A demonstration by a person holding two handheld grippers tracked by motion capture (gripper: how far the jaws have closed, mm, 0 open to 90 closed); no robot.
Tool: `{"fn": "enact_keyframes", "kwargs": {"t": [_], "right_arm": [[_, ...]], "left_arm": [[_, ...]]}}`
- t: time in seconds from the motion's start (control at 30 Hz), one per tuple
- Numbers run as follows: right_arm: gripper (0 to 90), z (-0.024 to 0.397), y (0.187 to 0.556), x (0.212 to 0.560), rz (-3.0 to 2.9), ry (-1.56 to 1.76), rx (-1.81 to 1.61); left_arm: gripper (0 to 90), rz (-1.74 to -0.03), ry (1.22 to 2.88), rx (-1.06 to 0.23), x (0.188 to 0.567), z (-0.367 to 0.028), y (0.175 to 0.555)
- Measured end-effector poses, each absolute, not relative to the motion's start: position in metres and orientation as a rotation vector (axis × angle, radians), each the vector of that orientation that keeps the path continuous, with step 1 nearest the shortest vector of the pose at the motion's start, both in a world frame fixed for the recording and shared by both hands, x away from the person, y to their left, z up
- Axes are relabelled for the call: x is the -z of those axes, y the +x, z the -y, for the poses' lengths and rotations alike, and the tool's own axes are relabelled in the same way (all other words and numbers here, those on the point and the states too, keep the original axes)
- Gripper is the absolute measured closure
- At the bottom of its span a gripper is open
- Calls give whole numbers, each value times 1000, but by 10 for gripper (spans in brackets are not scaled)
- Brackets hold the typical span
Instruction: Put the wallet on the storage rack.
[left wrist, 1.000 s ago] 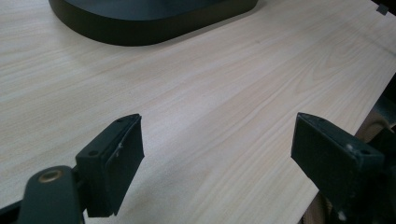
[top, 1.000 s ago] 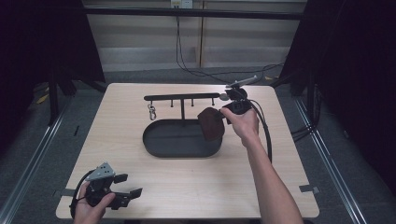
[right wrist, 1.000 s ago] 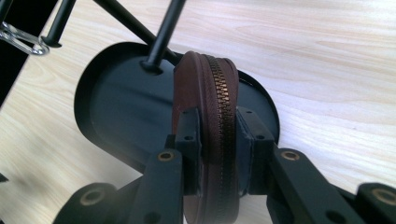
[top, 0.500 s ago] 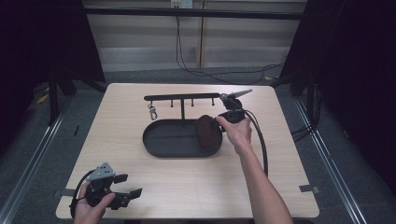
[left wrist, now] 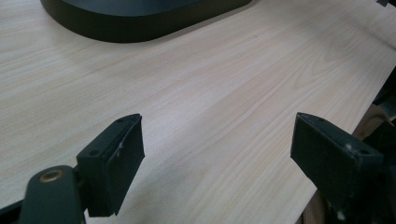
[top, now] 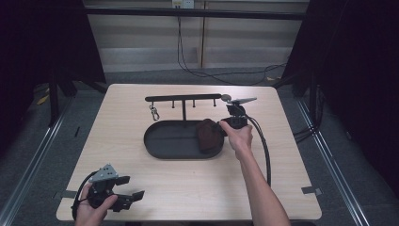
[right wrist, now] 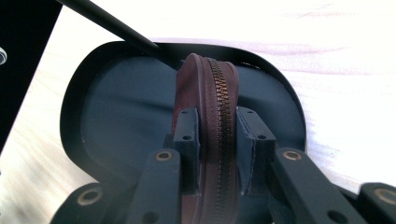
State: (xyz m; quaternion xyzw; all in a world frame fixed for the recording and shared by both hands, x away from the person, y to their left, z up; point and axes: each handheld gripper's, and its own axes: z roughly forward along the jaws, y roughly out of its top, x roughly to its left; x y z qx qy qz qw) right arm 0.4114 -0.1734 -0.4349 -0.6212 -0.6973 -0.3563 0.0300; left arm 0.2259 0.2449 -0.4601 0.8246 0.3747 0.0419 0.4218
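A brown zippered pouch [top: 207, 134] stands on edge at the right end of the black oval tray [top: 164, 141]. My right gripper [top: 221, 129] is shut on it, both pads pressed against its sides. In the right gripper view the pouch [right wrist: 212, 107], zip facing me, sits clamped between the jaws of the right gripper [right wrist: 218, 135] low over the tray [right wrist: 112, 112]. At the table's front left corner my left gripper [top: 134, 197] rests in a hand, open. The left gripper [left wrist: 217, 149] has bare wood between its jaws, with the tray's rim [left wrist: 140, 21] far ahead.
A black rack bar [top: 183, 98] on a post stands behind the tray; a small metal clip [top: 153, 113] hangs from its left part. The right gripper's cable [top: 263, 146] trails along the forearm. The table's front edge lies close to the left gripper.
The right gripper has come down with the pouch, from above the tray's right end to low inside it. The left gripper has stayed put.
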Motion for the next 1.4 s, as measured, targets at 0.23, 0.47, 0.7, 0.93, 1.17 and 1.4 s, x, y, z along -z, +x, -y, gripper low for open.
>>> {"fn": "enact_keyframes", "kwargs": {"t": [0.23, 0.47, 0.7, 0.93, 1.17, 1.4], "right_arm": [[693, 171, 413, 437, 2184, -1940, 1090], [690, 167, 414, 444, 2251, -1941, 997], [686, 162, 414, 446, 2267, -1947, 1002], [621, 172, 409, 435, 2274, -1931, 1067], [514, 182, 401, 427, 2305, -1890, 1180], [247, 193, 386, 423, 2344, -1872, 1219]], "left_arm": [[172, -938, 2059, -106, 460, -246, 226], [172, -945, 2063, -105, 461, -246, 227], [172, -940, 2064, -103, 461, -245, 227], [172, -953, 2057, -105, 461, -245, 228], [172, -969, 2044, -104, 461, -247, 229], [169, -987, 2028, -107, 461, -249, 229]]}}
